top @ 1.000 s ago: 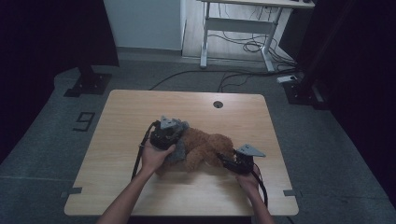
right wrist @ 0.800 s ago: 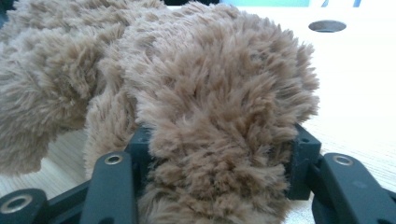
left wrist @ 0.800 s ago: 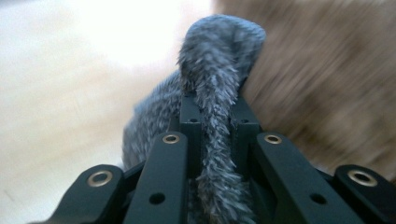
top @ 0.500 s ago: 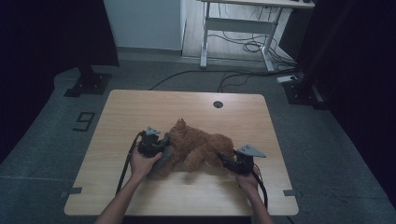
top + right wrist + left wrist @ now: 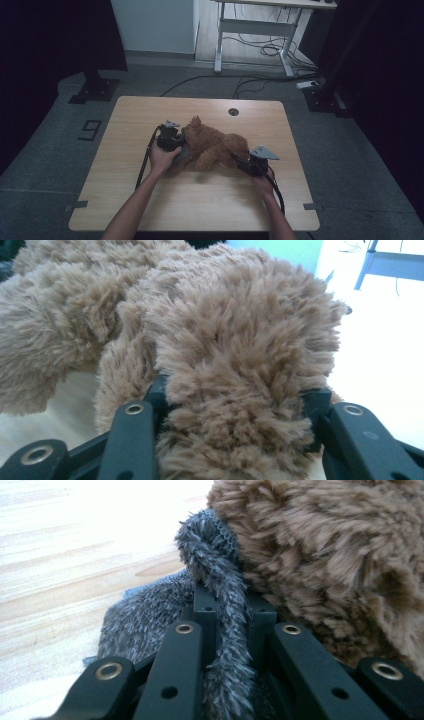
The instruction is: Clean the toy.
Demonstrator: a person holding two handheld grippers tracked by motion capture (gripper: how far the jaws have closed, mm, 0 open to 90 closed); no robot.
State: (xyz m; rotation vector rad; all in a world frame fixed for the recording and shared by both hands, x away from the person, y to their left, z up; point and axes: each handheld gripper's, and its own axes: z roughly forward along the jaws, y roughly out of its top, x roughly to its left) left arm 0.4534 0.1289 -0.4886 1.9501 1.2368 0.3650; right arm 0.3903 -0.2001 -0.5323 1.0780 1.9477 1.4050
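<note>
**Two claws hold a teddy**

The brown teddy [image 5: 212,147] lies in the middle of the desk [image 5: 130,125]. At its left end, the left claw [image 5: 227,612] pinches a grey cloth [image 5: 215,575] tight. At its right end, the right claw [image 5: 235,400] has just been closing on a furry part.

Brown teddy bear [image 5: 216,148] lying on desk [image 5: 200,200]; left tool [image 5: 176,145] at its grey cloth [image 5: 183,153], right tool [image 5: 245,164] at its other end.
</note>
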